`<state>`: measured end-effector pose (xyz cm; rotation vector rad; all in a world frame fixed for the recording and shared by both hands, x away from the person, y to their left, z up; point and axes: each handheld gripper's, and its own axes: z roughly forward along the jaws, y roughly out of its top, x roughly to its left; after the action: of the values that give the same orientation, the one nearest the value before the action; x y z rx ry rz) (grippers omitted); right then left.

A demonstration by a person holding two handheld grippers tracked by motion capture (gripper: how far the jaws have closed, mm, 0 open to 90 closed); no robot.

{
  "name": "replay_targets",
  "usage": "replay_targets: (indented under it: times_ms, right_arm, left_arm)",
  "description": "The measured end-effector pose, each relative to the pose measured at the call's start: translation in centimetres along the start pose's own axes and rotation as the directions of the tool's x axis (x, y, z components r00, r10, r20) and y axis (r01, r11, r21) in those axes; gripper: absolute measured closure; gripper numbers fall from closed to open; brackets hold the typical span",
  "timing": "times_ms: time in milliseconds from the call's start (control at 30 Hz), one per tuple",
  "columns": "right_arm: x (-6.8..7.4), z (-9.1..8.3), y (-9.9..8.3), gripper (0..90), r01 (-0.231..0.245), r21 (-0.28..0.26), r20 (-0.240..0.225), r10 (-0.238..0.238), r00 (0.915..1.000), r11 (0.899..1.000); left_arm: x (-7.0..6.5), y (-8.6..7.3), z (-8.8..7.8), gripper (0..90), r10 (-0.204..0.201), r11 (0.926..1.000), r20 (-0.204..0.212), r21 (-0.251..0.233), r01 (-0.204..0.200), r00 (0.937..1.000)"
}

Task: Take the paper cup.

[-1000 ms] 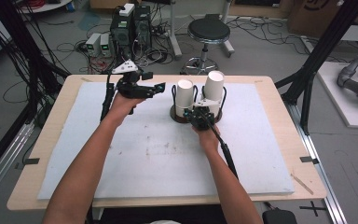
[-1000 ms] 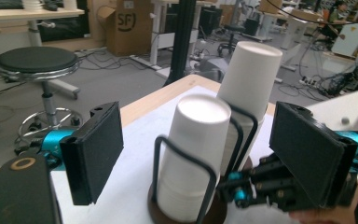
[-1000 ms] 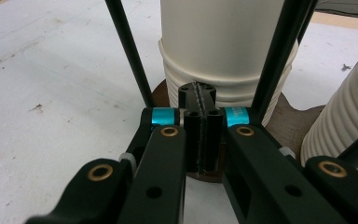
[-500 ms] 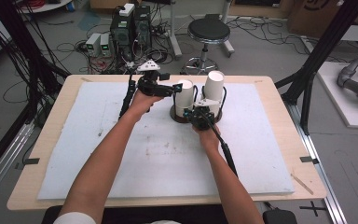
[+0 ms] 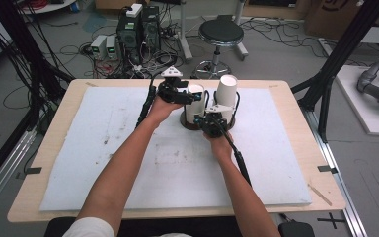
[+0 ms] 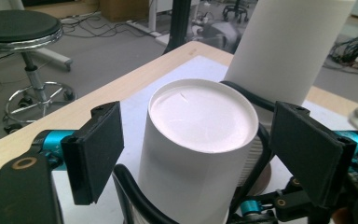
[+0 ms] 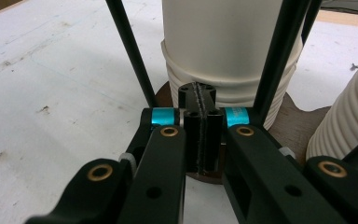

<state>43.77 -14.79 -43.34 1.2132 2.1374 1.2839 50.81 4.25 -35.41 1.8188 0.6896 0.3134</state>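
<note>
Two stacks of upturned white paper cups stand in a black wire holder (image 6: 248, 92) on a round brown base (image 7: 303, 123) at the far middle of the table. My left gripper (image 5: 193, 96) is open, its jaws on either side of the top of the left stack (image 6: 200, 116), the pads (image 6: 95, 147) clear of the cup wall. The taller right stack (image 5: 226, 90) rises just behind. My right gripper (image 7: 199, 123) is shut, its pads pressed flat together at the base's near edge, in front of the left stack (image 7: 228, 46). Whether it pinches anything is hidden.
A white foam mat (image 5: 128, 163) covers most of the wooden table (image 5: 69, 106). A black stool (image 5: 221, 34), computers and loose cables stand on the floor beyond the far edge. Black frame posts (image 5: 325, 89) rise at the right side.
My left gripper has travelled right and slightly down from beside the holder until its jaws bracket the left cup stack. The right gripper has kept still.
</note>
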Motion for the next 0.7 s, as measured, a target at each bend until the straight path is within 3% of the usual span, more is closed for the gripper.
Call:
replay_targets:
  times_ms: [200,333,600,700]
  right_arm:
    - [0.0,-0.01,0.01,90.0,-0.004,0.002,-0.001,0.004,1.0,1.0]
    - [0.01,-0.01,0.01,90.0,-0.005,0.001,-0.002,0.005,1.0,1.0]
    - [0.01,0.0,0.02,90.0,-0.008,0.0,-0.003,0.008,1.0,1.0]
    - [0.02,0.0,0.04,90.0,-0.011,-0.002,-0.003,0.011,0.9999,1.0]
  left_arm:
    - [-0.09,-0.13,0.51,23.0,0.012,0.9996,-0.027,0.025,-0.011,0.9996]
    - [-0.16,-0.1,0.5,32.5,0.018,0.9995,-0.012,0.024,-0.018,0.9998]
    - [-0.26,0.15,0.23,34.0,0.037,0.9988,-0.014,0.031,-0.037,0.9992]
    - [-0.17,0.4,-0.09,34.5,0.034,0.9994,-0.011,0.008,-0.034,0.9994]
